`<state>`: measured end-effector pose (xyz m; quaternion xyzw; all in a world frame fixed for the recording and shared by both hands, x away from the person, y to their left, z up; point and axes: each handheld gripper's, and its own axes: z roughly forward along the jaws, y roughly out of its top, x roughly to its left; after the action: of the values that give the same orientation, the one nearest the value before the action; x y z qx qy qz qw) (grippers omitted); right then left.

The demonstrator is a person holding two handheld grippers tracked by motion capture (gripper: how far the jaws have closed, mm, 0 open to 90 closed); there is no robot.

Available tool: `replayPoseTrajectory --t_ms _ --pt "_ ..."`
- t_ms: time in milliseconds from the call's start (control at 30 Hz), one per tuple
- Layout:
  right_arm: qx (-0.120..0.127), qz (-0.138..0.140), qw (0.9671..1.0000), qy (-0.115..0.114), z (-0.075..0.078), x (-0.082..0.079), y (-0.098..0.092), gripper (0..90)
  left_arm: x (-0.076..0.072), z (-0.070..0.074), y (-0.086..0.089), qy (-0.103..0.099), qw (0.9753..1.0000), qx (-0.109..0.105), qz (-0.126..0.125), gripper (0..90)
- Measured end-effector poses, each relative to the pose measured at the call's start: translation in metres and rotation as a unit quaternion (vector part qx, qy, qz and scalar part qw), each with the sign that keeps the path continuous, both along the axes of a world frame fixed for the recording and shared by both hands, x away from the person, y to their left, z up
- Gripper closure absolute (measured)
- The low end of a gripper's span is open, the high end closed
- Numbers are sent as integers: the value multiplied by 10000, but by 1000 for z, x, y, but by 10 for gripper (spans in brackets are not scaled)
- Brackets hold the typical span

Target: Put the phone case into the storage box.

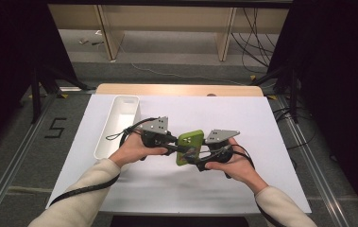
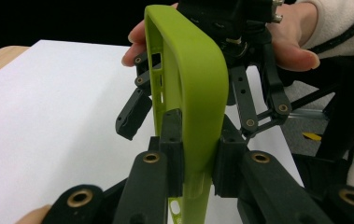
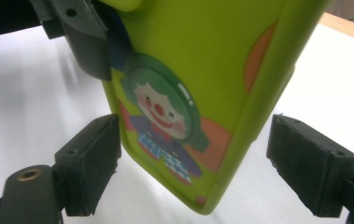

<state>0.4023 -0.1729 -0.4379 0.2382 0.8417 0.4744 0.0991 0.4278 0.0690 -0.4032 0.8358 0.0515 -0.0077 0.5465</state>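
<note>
A lime-green phone case (image 1: pixel 189 145) with a clown picture is held up above the white table sheet (image 1: pixel 214 113). My left gripper (image 1: pixel 177 143) is shut on it; in the left gripper view the jaws (image 2: pixel 199 136) pinch the case (image 2: pixel 198 79) at its edge. My right gripper (image 1: pixel 198 156) stands open. In the right gripper view its pads (image 3: pixel 90 161) flank the lower end of the case (image 3: pixel 198 70) with a gap on both sides. One of the left gripper's fingers (image 3: pixel 88 44) shows at the top left there.
A long white tray (image 1: pixel 120 124) lies at the left of the sheet, close behind my left hand. The wooden table edge (image 1: pixel 176 89) runs along the back. Black curtains, stands and cables surround the table.
</note>
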Motion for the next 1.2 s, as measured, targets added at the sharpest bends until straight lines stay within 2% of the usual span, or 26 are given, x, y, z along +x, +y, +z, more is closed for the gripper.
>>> replayPoseTrajectory --t_ms 167,533,700,733,867,1000,1200 --pt "-14 59 10000 17 0 -1 1 189 0 -1 0 16 9999 58 -111 771" --pt "-51 172 9998 19 -1 -2 2 212 0 -2 0 13 9999 73 -133 771" --pt "-87 220 9997 -68 0 -3 2 272 0 -2 0 5 9999 72 -140 771" --pt "-102 237 9996 -96 0 -3 2 318 0 -2 0 -4 9999 76 -142 771" --pt "-104 258 9995 -123 0 -4 1 373 0 -2 0 -10 9999 60 -147 771" --pt "-58 255 9996 -123 0 -3 0 445 0 -3 0 -26 9999 33 -142 771" --pt "80 277 9996 4 1 -1 -4 525 1 -3 1 -84 9999 13 -88 771"
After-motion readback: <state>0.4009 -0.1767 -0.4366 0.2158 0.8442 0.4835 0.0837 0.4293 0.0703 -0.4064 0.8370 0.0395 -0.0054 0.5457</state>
